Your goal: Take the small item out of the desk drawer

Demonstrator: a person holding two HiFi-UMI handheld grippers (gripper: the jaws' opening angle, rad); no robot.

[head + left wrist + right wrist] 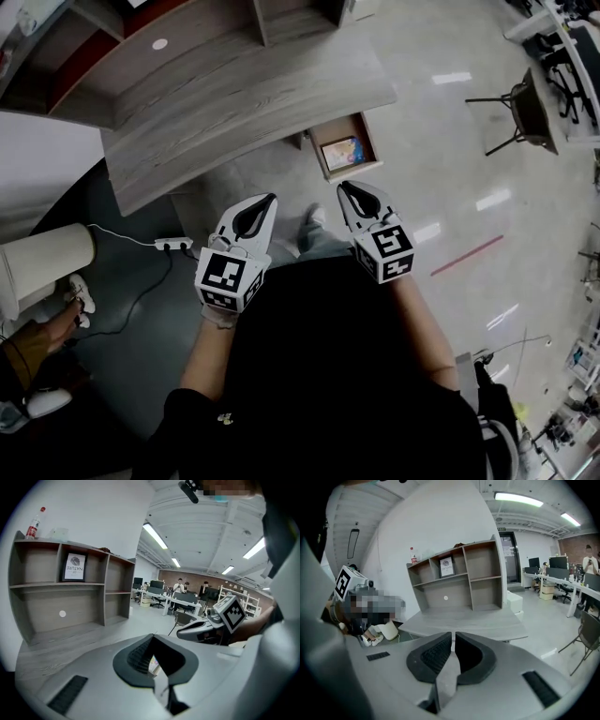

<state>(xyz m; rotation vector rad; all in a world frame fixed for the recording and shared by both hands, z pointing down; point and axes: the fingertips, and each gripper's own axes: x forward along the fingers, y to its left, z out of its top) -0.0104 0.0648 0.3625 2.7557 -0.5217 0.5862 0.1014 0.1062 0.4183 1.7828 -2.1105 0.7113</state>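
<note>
- Grippers: the left gripper (269, 201) is clenched, its two jaws meeting at the tips with only the hollow between the dark pads left, and nothing is caught there. Its own view (153, 636) shows the same closed tips.
- The right gripper (346, 188) is likewise clenched on nothing. In its own view (453, 633) the jaw tips touch.
- Both are held side by side in the air in front of the person's dark torso, a little apart from each other, tips pointing toward the desk (234, 103).
- The drawer (368, 141) stands pulled open below the desk's front edge, toward its right end.
- The small item (341, 151), a flat colourful box, lies inside that open drawer.
- In the head view the right gripper's tips sit just short of the drawer's near edge, not touching it. The left gripper is farther off to the side.
- The person's shoe (314, 217) shows on the pale floor between the two grippers.
- A shelf unit (459, 581) stands on the desk, with a framed picture (75, 567) in one upper compartment and a bottle (33, 527) on top.
- A white power strip (174, 244) lies on the dark floor left of the left gripper, its cable running off to the left.
- A chair (520, 112) stands well apart on the right.
</note>
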